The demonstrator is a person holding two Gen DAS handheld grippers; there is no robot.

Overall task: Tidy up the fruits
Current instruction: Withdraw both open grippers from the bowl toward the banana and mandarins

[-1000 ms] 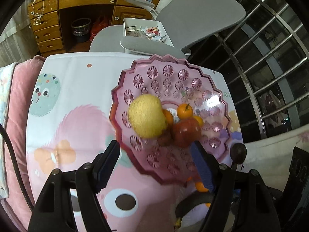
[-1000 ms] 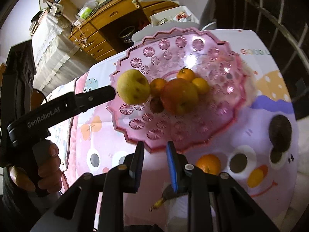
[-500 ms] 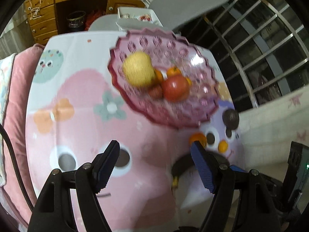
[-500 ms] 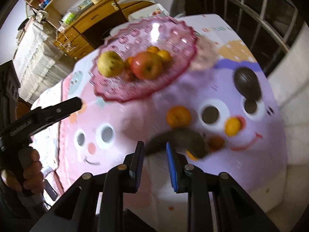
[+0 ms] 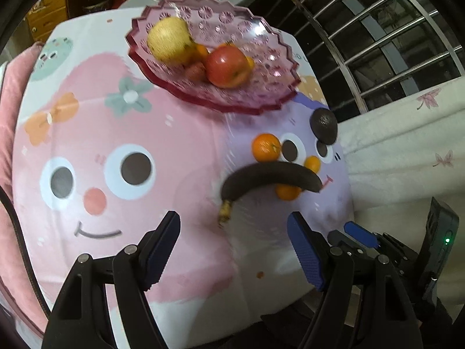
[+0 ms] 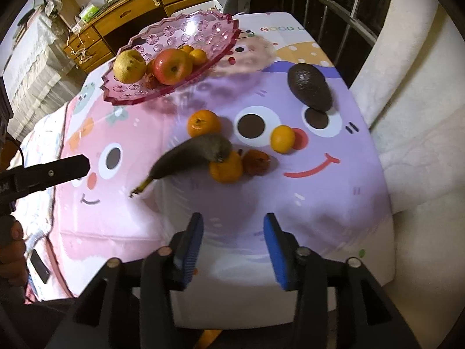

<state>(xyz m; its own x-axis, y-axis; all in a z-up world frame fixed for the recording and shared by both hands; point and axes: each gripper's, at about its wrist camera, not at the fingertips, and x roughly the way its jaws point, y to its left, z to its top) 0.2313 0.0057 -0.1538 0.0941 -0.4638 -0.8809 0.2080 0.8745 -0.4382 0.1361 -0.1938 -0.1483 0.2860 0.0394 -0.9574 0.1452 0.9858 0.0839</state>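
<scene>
I see a scalloped, translucent pink plate [image 6: 203, 36] with pressed rosettes at 11 o'clock of the cartoon-print cloth [image 6: 319, 192]; it holds a matte, speckled yellow pear [image 6: 129, 66], a glossy red apple [image 6: 171, 67] and small tangerines [image 6: 198, 56]. Loose on the cloth toward 1 o'clock lie a pebbly dark avocado [image 6: 310, 86], a blackened curved banana [image 6: 189, 158] leaning on a dimpled tangerine [image 6: 226, 168], another tangerine [image 6: 203, 123] just above it, and a smaller one [image 6: 282, 139] right of them. My right gripper [image 6: 232, 247] hovers at 6 o'clock, ribbed blue pads [image 6: 190, 250] spread wide, holding nothing. My left gripper [image 5: 234, 247] likewise gapes wide and empty below the banana [image 5: 270, 176].
</scene>
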